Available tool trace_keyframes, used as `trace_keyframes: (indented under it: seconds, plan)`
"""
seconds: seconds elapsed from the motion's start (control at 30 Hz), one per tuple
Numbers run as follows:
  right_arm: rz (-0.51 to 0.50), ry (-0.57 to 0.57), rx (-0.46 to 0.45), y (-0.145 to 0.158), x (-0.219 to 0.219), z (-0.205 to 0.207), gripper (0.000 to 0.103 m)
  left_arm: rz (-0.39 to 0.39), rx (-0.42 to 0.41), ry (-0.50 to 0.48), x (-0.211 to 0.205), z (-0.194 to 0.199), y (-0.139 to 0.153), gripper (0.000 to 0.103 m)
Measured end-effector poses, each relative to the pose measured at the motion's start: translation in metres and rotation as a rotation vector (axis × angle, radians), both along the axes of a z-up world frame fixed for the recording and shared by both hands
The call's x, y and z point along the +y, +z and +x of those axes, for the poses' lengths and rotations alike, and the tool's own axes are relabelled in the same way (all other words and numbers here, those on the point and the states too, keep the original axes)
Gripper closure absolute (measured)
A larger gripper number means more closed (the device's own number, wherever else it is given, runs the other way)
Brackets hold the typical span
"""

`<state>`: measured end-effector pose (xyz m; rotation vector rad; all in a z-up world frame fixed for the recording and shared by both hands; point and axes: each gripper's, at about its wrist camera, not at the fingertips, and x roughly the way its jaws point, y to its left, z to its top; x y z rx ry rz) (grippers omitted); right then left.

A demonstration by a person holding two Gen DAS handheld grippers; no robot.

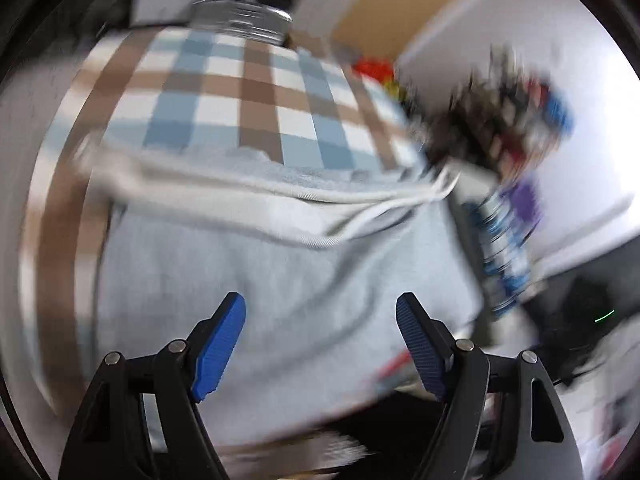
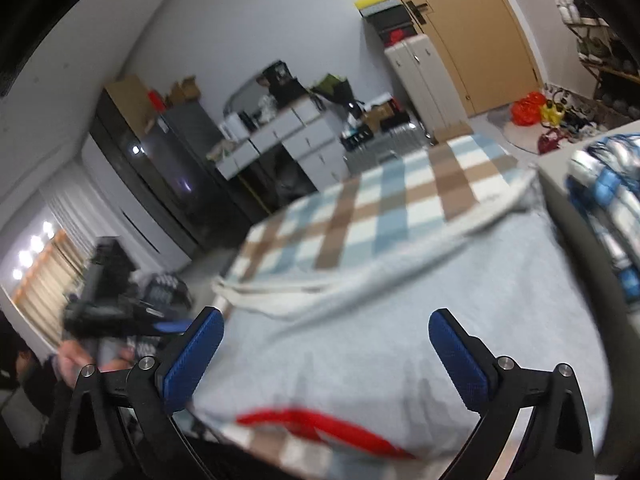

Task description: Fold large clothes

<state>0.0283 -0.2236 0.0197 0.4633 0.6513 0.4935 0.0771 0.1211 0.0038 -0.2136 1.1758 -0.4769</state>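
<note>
a pale grey garment (image 1: 280,264) (image 2: 400,304) is lying folded flat on the checked bed, cream hem band running across its far edge.

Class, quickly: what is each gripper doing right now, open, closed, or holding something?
Left gripper: open, nothing between its pads, above the light grey garment.
Right gripper: open wide, holding nothing, over the same garment.

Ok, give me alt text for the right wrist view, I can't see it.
Open right claw, blue pads empty, above a pale grey folded garment with a red stripe, lying on a blue, brown and white checked blanket. Behind: grey drawers, tan door.
</note>
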Motion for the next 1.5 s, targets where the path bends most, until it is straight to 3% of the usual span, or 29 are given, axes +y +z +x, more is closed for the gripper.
trace_keyframes:
  seconds: [0.07, 0.13, 0.27, 0.43, 0.6, 0.73, 0.77, 0.8, 0.9, 0.93, 1.13, 1.33, 1.5]
  plan:
    - [0.001, -0.005, -0.006, -0.006, 0.007, 0.008, 0.0, 0.186, -0.023, -0.13, -0.035, 0.018, -0.012, 0.029]
    - [-0.021, -0.015, -0.007, -0.017, 0.012, 0.017, 0.0, 0.267, -0.025, -0.193, -0.048, 0.029, -0.022, 0.029]
    - [0.051, 0.046, 0.03, -0.042, 0.007, 0.016, 0.0, 0.31, 0.015, -0.258, -0.064, 0.054, -0.04, 0.029]
    - [0.068, 0.054, 0.04, -0.052, -0.007, 0.014, 0.0, 0.412, 0.013, -0.351, -0.079, 0.064, -0.052, 0.029]
    - [0.148, 0.051, 0.021, -0.049, -0.023, 0.008, 0.0, 0.446, -0.001, -0.44, -0.099, 0.068, -0.054, 0.029]
    - [0.142, 0.05, 0.013, -0.046, -0.023, 0.005, 0.0, 0.48, 0.004, -0.473, -0.112, 0.073, -0.069, 0.029]
    - [0.139, 0.052, 0.018, -0.047, -0.022, 0.005, 0.0, 0.483, -0.006, -0.471, -0.113, 0.075, -0.071, 0.03]
    - [0.134, 0.052, 0.021, -0.047, -0.022, 0.005, 0.0, 0.469, -0.006, -0.463, -0.113, 0.077, -0.072, 0.04]
    - [0.123, 0.058, 0.036, -0.05, -0.019, 0.006, 0.0, 0.404, 0.017, -0.453, -0.113, 0.083, -0.075, 0.091]
    - [0.124, 0.058, 0.04, -0.05, -0.019, 0.006, 0.0, 0.403, 0.012, -0.451, -0.113, 0.083, -0.075, 0.096]
    - [0.124, 0.06, 0.05, -0.053, -0.018, 0.007, 0.0, 0.437, -0.046, -0.436, -0.12, 0.085, -0.066, 0.1]
    - [0.142, 0.04, 0.06, -0.057, -0.021, 0.006, 0.0, 0.377, -0.119, -0.269, -0.104, 0.115, -0.035, 0.1]
    - [0.129, 0.037, 0.084, -0.061, -0.019, 0.008, 0.0, 0.401, -0.13, -0.161, -0.092, 0.135, -0.045, 0.098]
